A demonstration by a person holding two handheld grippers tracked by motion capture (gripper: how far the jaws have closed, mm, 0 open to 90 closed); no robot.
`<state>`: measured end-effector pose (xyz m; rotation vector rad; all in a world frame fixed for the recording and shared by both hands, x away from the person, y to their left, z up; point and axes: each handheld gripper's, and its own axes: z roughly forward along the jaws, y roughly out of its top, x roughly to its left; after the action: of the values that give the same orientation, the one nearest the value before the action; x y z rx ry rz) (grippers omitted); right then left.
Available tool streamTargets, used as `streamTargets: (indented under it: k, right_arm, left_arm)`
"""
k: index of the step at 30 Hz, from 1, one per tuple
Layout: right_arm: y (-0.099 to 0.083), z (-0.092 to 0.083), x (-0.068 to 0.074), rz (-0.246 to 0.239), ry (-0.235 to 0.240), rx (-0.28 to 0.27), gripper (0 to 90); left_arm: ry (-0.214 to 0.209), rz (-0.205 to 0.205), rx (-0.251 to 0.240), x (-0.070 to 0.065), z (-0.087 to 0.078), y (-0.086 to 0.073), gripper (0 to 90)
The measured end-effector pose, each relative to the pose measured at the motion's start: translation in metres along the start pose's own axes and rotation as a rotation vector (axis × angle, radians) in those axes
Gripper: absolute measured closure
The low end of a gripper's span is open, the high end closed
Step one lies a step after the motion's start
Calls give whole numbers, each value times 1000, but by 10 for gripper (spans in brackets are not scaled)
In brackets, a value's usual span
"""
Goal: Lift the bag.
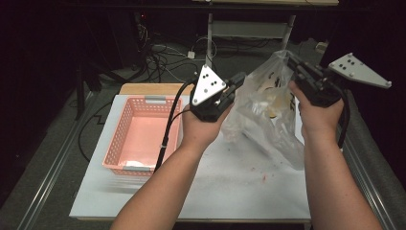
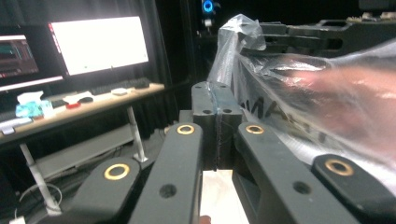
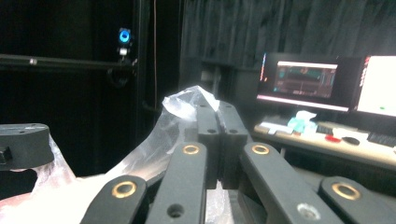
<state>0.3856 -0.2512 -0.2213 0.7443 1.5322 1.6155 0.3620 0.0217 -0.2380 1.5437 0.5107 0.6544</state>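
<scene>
A clear plastic bag [image 1: 268, 108] with pale things inside hangs in the air above the white board [image 1: 230, 187]. My left gripper [image 1: 238, 79] is shut on the bag's left rim, and in the left gripper view the film [image 2: 243, 51] is pinched between the closed jaws of my left gripper [image 2: 215, 91]. My right gripper [image 1: 291, 60] is shut on the bag's right top edge. In the right gripper view a crumpled tuft of the plastic bag [image 3: 187, 105] sticks out at the tip of my right gripper [image 3: 215, 112]. The bag's bottom sags toward the board's right side.
An empty pink basket [image 1: 141, 134] sits on the board's left half, with a wooden board [image 1: 153, 89] behind it. Cables [image 1: 158, 52] lie on the floor beyond the table. A desk with monitors [image 2: 98, 44] stands in the background.
</scene>
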Motion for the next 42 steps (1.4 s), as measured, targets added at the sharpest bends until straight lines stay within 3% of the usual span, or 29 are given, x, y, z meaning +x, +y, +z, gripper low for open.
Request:
streamTargets:
  k: [3, 5, 14, 17, 21, 25, 30, 34, 36, 38, 40, 42]
  right_arm:
    - [9, -1, -3, 2, -11, -15, 900]
    - [5, -2, -5, 6, -9, 1, 900]
    - [-59, 1, -16, 69, -38, 119, 900]
    - [-72, 1, -23, 74, -56, 152, 900]
    - [-80, 1, -31, 77, -80, 180, 900]
    - [-82, 2, -35, 74, -93, 193, 900]
    - [-83, 0, -36, 66, -101, 208, 900]
    - [-85, -2, -37, 58, -107, 219, 900]
    - [-86, -3, -38, 56, -108, 224, 900]
    - [-87, -4, -38, 56, -107, 227, 900]
    - [-88, -6, -38, 57, -103, 226, 900]
    - [-88, -8, -37, 59, -96, 231, 900]
  left_arm:
    - [12, 17, 3, 2, 1, 7, 889]
    - [19, 14, 30, 4, 3, 1, 888]
    - [39, -49, 116, 20, 4, -40, 869]
    - [38, -52, 123, 24, -1, -43, 784]
    - [47, -43, 131, 24, -14, -43, 604]
    - [41, -42, 140, 20, -34, -43, 482]
    - [25, -79, 140, 16, -66, -54, 376]
    - [-11, -100, 155, 6, -94, -72, 309]
    - [-18, -92, 200, 0, -99, -86, 279]
    - [-27, -117, 253, 0, -97, -105, 248]
    - [-45, -172, 314, 2, -90, -125, 205]
    - [-55, -194, 359, 2, -82, -142, 174]
